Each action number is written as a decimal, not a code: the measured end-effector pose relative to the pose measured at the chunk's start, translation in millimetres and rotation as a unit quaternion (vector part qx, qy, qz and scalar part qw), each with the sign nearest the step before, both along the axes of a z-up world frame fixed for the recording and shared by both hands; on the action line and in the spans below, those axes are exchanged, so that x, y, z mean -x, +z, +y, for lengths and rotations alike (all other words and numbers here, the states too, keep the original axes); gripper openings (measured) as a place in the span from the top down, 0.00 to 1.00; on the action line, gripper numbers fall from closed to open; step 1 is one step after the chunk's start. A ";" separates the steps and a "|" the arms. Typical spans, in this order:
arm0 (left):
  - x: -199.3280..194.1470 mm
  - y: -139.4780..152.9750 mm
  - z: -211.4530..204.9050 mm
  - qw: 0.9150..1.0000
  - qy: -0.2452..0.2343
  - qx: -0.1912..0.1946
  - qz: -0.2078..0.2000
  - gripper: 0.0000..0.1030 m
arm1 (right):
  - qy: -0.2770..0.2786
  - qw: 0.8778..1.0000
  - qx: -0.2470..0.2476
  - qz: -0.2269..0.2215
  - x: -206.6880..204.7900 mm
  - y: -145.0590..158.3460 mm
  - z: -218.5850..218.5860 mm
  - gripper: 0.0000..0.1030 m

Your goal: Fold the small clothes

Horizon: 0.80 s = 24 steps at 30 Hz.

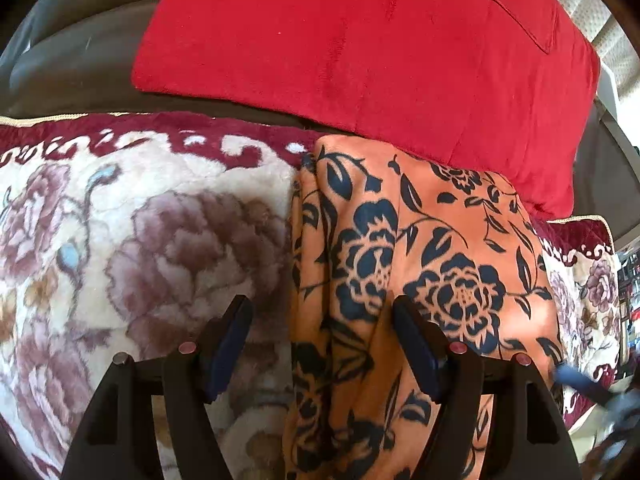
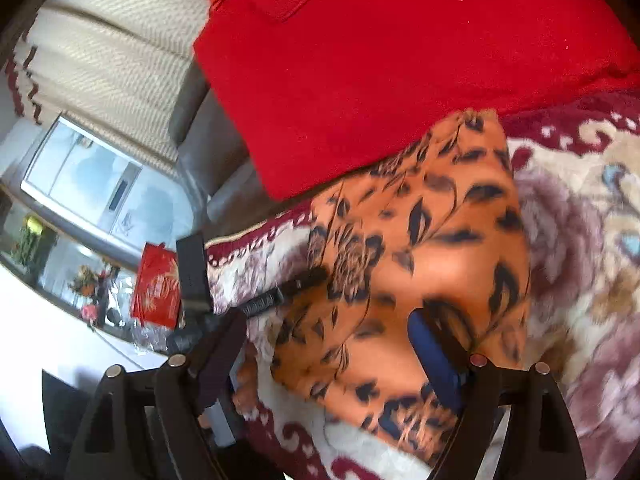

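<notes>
An orange garment printed with dark blue flowers (image 1: 424,264) lies folded into a long strip on a plush cream-and-maroon floral blanket (image 1: 132,224), its far end reaching the lower edge of a red cushion (image 1: 360,56) that leans against a grey sofa back (image 1: 76,40). The left tongs (image 1: 322,316) hover above the garment's left edge, released and gripping nothing, one blue-padded finger over the blanket and the other over the orange cloth. In the right wrist view, which is blurred, the right tongs (image 2: 324,328) likewise stand spread wide over the garment (image 2: 416,240), their right finger over the fabric and their left finger above the blanket's border (image 2: 256,240); no cloth is pinched between them. Beside the sofa's end, a cream curtain (image 2: 108,44) hangs above a glass-topped surface (image 2: 92,176), and a red packet (image 2: 158,292) sits near a black object that is too blurred to identify.
</notes>
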State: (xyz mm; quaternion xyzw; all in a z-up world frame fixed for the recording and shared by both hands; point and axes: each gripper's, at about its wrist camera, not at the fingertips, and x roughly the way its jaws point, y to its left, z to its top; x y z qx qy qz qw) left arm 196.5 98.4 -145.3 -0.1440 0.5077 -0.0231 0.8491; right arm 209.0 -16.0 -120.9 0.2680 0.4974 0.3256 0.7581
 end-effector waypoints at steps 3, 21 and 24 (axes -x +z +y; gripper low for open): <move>12.1 1.4 3.1 1.000 -0.004 0.001 -0.003 0.28 | -0.031 0.999 -0.029 0.025 11.8 -20.5 -14.8 0.18; 91.6 34.3 -11.5 0.999 -0.024 -0.027 -0.029 0.28 | -0.047 0.998 -0.019 0.025 25.4 -29.3 -34.6 0.17; 103.4 40.6 -10.0 0.998 -0.031 -0.039 -0.039 0.28 | -0.073 0.996 -0.036 0.023 34.5 -23.7 -42.9 0.16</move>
